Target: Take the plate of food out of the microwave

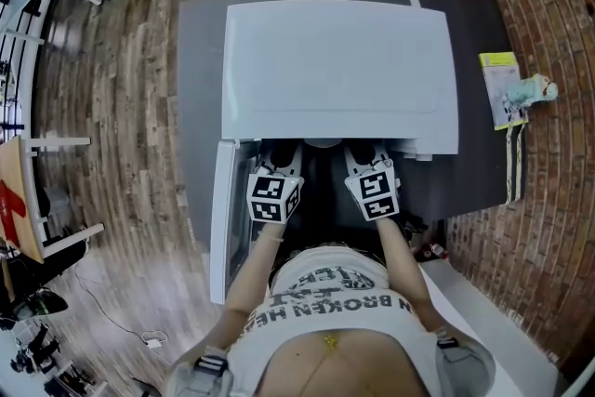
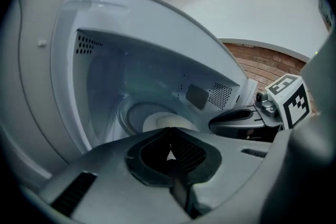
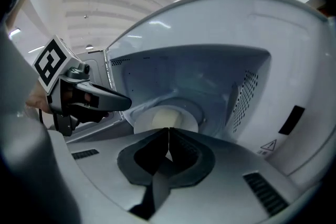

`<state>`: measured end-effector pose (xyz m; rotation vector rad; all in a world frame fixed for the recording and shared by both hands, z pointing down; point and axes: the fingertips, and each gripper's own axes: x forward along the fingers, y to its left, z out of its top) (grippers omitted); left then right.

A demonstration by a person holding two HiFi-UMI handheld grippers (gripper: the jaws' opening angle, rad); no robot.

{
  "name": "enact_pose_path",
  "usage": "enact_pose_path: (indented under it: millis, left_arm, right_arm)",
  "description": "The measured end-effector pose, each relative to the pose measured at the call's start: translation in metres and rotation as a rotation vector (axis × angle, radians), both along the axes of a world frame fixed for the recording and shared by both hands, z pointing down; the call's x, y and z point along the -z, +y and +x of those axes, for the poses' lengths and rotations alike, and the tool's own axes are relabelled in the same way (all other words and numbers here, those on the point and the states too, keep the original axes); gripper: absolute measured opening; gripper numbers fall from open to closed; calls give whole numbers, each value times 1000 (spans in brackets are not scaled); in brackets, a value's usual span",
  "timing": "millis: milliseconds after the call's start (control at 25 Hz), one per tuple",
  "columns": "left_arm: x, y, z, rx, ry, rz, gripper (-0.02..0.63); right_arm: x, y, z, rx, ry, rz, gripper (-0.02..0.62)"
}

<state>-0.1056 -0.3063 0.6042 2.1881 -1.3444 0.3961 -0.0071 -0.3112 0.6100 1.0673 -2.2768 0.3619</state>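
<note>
A white microwave (image 1: 339, 70) stands on a grey table (image 1: 200, 60), its door (image 1: 220, 218) swung open to the left. Inside, a white plate (image 2: 169, 123) with pale food sits on the glass turntable (image 2: 131, 113); the right gripper view shows the plate (image 3: 167, 117) too. My left gripper (image 1: 279, 158) and right gripper (image 1: 365, 158) hover side by side at the mouth of the cavity, short of the plate. The left gripper (image 2: 169, 135) is shut and empty, and so is the right gripper (image 3: 169, 138). Each gripper view shows the other gripper beside it.
A yellow-green packet (image 1: 502, 88) and a small pale toy (image 1: 535, 90) lie on the table's right end. Brick-patterned flooring (image 1: 548, 228) lies to the right. A wooden chair (image 1: 23, 200) stands on the plank floor at the left.
</note>
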Motion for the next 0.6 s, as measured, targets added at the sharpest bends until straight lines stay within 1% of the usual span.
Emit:
enact_pose_path:
  millis: [280,400,480,600]
  left_arm:
    - [-17,-6,-4,6,-8,-28,8]
    - [-25,-7,-7,20,-1,-51,8]
    - [-32,-8,-10,47,26,-79,9]
    - [-43,-10,-17,118,88,-124,9]
  right_arm:
    - [-19,-6,1,-5,25,-36,8]
    - [-26,-8,3,-26,25,-52,9]
    - [-29,-11,4,-48,2,-55,9]
    - [-32,-13,5,-73,-31,-57,15]
